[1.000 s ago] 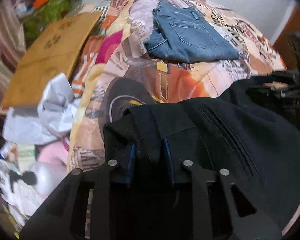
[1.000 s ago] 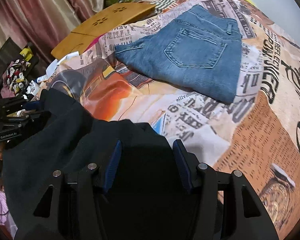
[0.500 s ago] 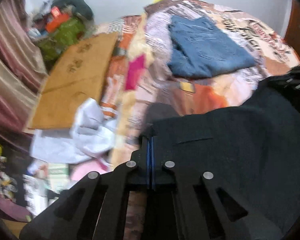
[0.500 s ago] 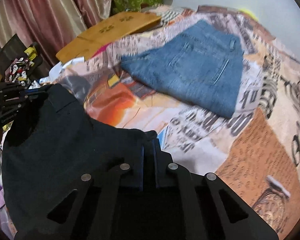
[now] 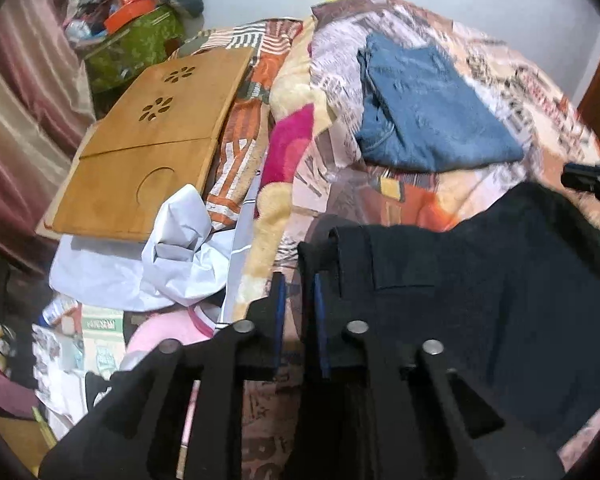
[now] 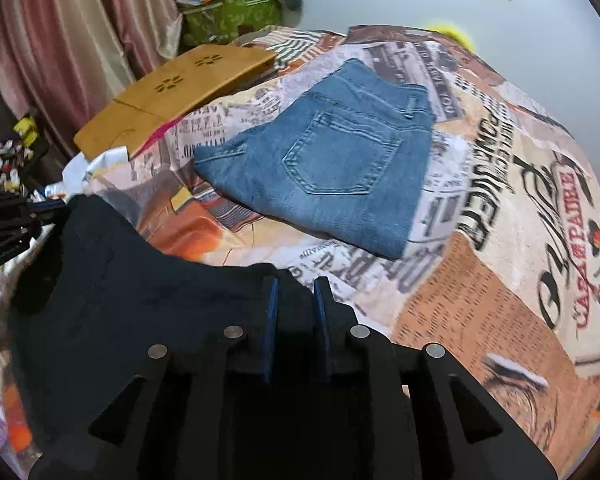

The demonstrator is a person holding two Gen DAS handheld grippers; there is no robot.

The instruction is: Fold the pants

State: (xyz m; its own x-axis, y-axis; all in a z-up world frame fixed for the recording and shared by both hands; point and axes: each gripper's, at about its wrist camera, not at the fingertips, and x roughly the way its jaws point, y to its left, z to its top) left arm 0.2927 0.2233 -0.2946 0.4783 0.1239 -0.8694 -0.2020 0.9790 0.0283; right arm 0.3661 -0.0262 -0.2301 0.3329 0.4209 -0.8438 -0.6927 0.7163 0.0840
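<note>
1. Left gripper: the jaws are opening and stand only a narrow gap apart. The corner of the black pants lies against the inner side of the right-hand finger. Whether cloth sits between the blue pads cannot be told; printed bedspread shows through the gap.
2. Right gripper: the jaws are opening, with a narrow gap between the blue pads. Dark cloth fills that gap, and the upper edge of the black pants runs straight to the fingertips.
3. Black pants: the garment hangs stretched between the two grippers, at the near edge of the bed. A welt pocket shows on its face in the left wrist view.
4. Each gripper appears at the border of the other view, at the opposite end of the pants' upper edge.
5. Blue jeans: folded, lying flat near the middle of the bed, back pocket up, well apart from the black pants.
6. Wooden board: lies along the left edge of the bed, with flower-shaped cut-outs.
7. White cloth: crumpled, just below the board at the near left corner of the bed.
8. Green box: stands beyond the far left corner of the bed, beside the pink curtain.
</note>
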